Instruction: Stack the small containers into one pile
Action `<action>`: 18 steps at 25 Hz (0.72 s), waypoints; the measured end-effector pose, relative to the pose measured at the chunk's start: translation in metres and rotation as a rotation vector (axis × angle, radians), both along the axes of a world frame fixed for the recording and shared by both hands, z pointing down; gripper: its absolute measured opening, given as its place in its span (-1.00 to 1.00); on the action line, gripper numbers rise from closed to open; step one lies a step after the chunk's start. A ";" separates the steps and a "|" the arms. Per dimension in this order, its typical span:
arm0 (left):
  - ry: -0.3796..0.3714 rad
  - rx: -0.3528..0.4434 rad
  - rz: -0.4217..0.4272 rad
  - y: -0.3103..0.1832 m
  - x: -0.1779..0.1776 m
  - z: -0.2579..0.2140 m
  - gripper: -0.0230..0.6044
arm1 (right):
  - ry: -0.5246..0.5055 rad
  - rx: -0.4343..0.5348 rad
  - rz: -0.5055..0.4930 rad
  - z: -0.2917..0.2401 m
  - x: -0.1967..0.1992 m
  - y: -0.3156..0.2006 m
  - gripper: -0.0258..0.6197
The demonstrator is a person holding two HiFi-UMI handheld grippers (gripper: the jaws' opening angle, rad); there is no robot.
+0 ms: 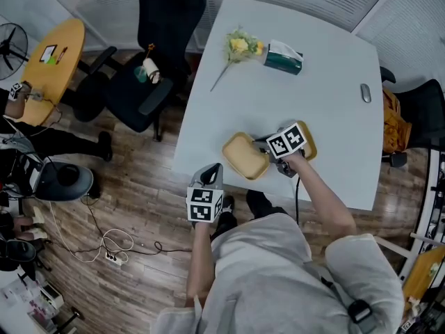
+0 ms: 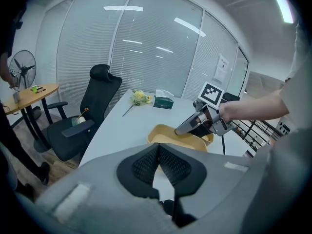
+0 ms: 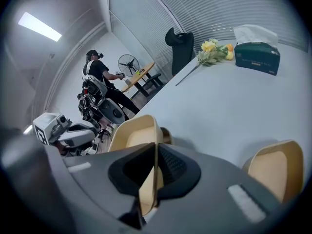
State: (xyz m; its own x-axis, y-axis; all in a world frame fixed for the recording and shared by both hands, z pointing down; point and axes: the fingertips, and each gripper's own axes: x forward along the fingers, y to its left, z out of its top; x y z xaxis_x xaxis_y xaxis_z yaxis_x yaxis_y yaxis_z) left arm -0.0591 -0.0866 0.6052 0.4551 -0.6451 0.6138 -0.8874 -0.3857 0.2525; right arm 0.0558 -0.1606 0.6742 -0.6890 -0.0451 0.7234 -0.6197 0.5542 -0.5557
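An office: black swivel chair (image 1: 167,19), white meeting table (image 1: 292,117), blind-covered glass walls (image 2: 141,48).

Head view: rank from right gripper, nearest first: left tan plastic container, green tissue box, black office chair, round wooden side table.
1. Tan plastic container, rim in the right gripper, near edge of the white table.
2. Green tissue box, table's far side.
3. Black office chair, off its left.
4. Round wooden side table, far left.

Two yellow containers, the left container (image 1: 245,156) and the right container (image 1: 311,145), on one white table (image 1: 306,103); one tissue box (image 1: 283,57) and one flower bunch (image 1: 240,47) at its far side; one black chair (image 1: 163,26) left, one fan (image 1: 12,47) far left.
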 end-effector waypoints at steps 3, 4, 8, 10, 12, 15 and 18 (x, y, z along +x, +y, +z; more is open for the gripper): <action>0.001 -0.004 0.000 0.002 0.002 0.001 -0.91 | 0.006 -0.004 0.002 0.002 0.004 0.004 -0.86; 0.002 -0.006 -0.001 0.002 0.002 0.001 -0.91 | 0.006 -0.005 0.003 0.003 0.004 0.003 -0.86; 0.000 -0.010 0.000 0.003 0.003 0.000 -0.91 | 0.013 -0.008 0.003 0.007 0.007 0.004 -0.86; -0.004 -0.010 0.000 0.005 0.003 0.000 -0.91 | 0.018 -0.005 0.002 0.008 0.008 0.006 -0.86; -0.008 -0.009 -0.003 0.006 0.001 0.000 -0.91 | 0.018 -0.004 0.003 0.011 0.008 0.005 -0.86; -0.011 -0.010 -0.007 0.006 0.000 0.001 -0.91 | 0.017 -0.008 0.004 0.014 0.008 0.005 -0.86; -0.012 -0.012 -0.011 0.006 -0.001 0.001 -0.91 | 0.018 -0.009 0.005 0.016 0.007 0.007 -0.86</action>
